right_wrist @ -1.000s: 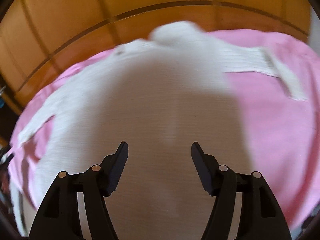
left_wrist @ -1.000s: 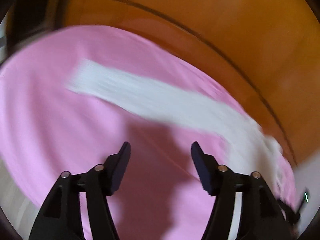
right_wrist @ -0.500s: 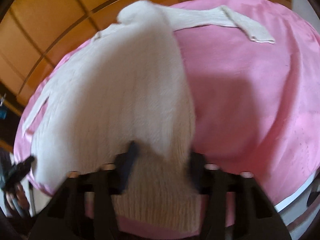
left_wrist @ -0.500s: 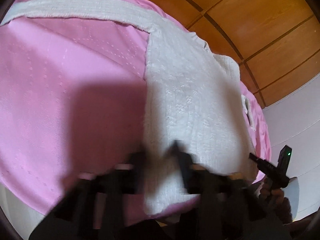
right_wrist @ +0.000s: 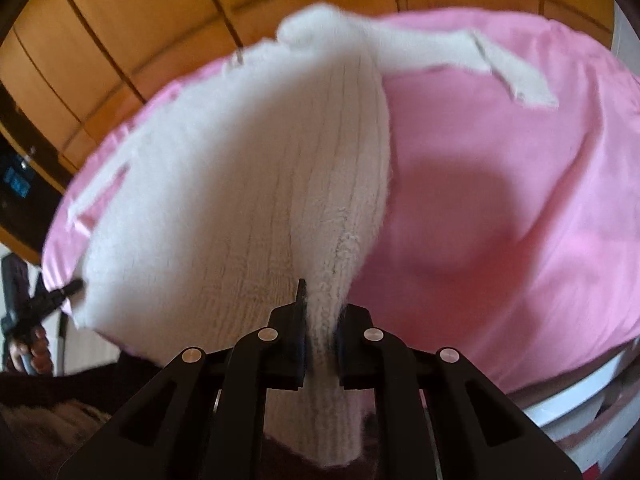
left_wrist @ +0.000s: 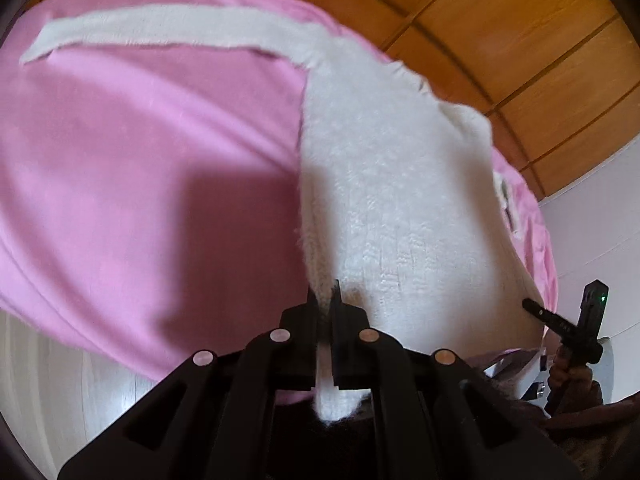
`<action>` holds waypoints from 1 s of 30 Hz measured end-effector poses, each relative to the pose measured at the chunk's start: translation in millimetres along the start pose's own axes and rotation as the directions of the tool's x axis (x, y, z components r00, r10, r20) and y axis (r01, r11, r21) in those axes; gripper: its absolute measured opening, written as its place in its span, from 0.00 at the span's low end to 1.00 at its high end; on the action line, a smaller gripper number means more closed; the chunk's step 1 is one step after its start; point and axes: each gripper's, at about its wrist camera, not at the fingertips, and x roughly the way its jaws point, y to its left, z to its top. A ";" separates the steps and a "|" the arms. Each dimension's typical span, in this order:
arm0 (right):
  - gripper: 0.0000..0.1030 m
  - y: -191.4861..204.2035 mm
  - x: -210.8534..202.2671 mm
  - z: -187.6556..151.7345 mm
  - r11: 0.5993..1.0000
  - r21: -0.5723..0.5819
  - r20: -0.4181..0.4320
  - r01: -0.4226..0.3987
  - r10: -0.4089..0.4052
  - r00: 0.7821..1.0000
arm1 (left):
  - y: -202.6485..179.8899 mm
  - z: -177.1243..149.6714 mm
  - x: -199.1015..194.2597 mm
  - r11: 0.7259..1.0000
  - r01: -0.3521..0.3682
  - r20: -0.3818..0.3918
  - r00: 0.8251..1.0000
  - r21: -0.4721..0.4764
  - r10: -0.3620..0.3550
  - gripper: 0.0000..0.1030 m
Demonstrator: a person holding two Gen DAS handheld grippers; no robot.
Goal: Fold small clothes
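A white knitted sweater [left_wrist: 392,200] lies on a pink cloth [left_wrist: 140,160] that covers a table. One sleeve [left_wrist: 160,28] stretches to the far left. My left gripper [left_wrist: 325,296] is shut on the sweater's near left hem corner. In the right wrist view the sweater [right_wrist: 240,184] rises in a fold from the pink cloth [right_wrist: 500,200], with its right sleeve [right_wrist: 500,60] lying out to the far right. My right gripper [right_wrist: 320,300] is shut on the near right hem edge, and the knit bunches between its jaws.
An orange wooden panelled wall [left_wrist: 520,40] stands behind the table. The other gripper and the hand holding it show at the right edge of the left wrist view [left_wrist: 576,328] and at the left edge of the right wrist view [right_wrist: 36,304]. A white floor [left_wrist: 60,360] lies below the table edge.
Both grippers went from open above the cloth to shut on the sweater's near hem. The right side of the sweater has lifted into a fold.
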 end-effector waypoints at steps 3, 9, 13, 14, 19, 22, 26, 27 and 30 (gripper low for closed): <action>0.11 -4.2 8.9 -4.2 1.000 0.005 -0.025 0.010 -0.010 1.000 | 3.2 3.9 -0.4 0.998 -0.057 0.006 0.998 -0.012 0.057 0.12; 0.41 -31.8 -17.2 25.7 0.995 0.073 0.119 0.063 -0.071 0.990 | -12.6 38.1 -28.2 0.995 -0.103 0.160 0.982 0.003 0.101 0.46; 0.41 -67.9 -20.0 61.7 0.958 0.152 0.220 0.243 -0.272 0.937 | -39.1 59.6 -13.7 0.995 -0.078 0.177 0.982 0.059 0.067 0.51; 0.41 -78.8 -15.6 74.3 0.941 0.167 0.231 0.294 -0.327 0.916 | -47.6 64.3 -5.6 0.995 -0.070 0.165 0.985 0.070 0.057 0.51; 0.41 -121.3 18.6 133.5 0.886 0.187 0.242 0.425 -0.460 0.854 | -92.9 75.5 34.9 0.980 -0.066 0.116 0.992 0.187 0.045 0.55; 0.41 -143.7 43.9 161.3 0.852 0.186 0.207 0.490 -0.521 0.828 | -109.4 75.2 52.9 0.974 -0.047 0.082 0.996 0.220 0.030 0.59; 0.27 -173.9 76.3 181.8 0.803 0.161 0.104 0.574 -0.592 0.799 | -127.4 74.1 73.8 0.965 -0.039 0.036 0.999 0.261 0.030 0.60; 0.05 -180.8 77.4 182.6 0.791 0.158 0.092 0.591 -0.607 0.789 | -131.3 74.2 78.2 0.961 -0.039 0.025 0.999 0.272 0.033 0.60; 0.05 -191.5 48.8 181.7 0.794 0.198 0.133 0.575 -0.603 0.787 | -140.0 77.4 86.3 0.956 -0.037 0.012 0.999 0.291 0.035 0.60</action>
